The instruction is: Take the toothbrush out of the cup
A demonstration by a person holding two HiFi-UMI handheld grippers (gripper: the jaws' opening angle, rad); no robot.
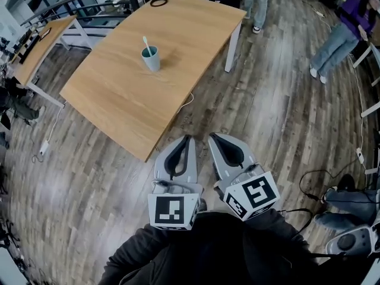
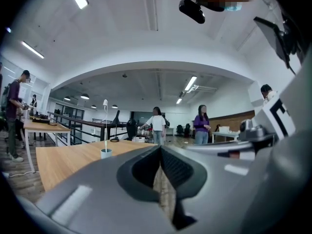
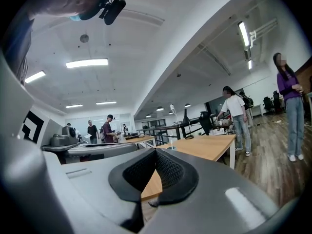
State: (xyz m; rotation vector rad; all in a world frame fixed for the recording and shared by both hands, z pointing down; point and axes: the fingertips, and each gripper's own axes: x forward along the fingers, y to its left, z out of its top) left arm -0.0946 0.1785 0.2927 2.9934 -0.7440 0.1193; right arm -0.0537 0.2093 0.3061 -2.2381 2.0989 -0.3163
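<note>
Cup upright near middle of table, toothbrush standing in it, head up, leaning a little. Left gripper and right gripper side by side over floor, just off table's near corner, well apart from cup, both pointing toward table. Jaws on both closed together, nothing between them.

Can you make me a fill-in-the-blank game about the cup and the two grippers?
1. A white ___ stands in the cup.
2. The cup sits on a wooden ___.
3. The left gripper and the right gripper hang over the ___.
4. Both pairs of jaws are ___, with nothing between them.
Missing words: toothbrush; table; floor; shut.
</note>
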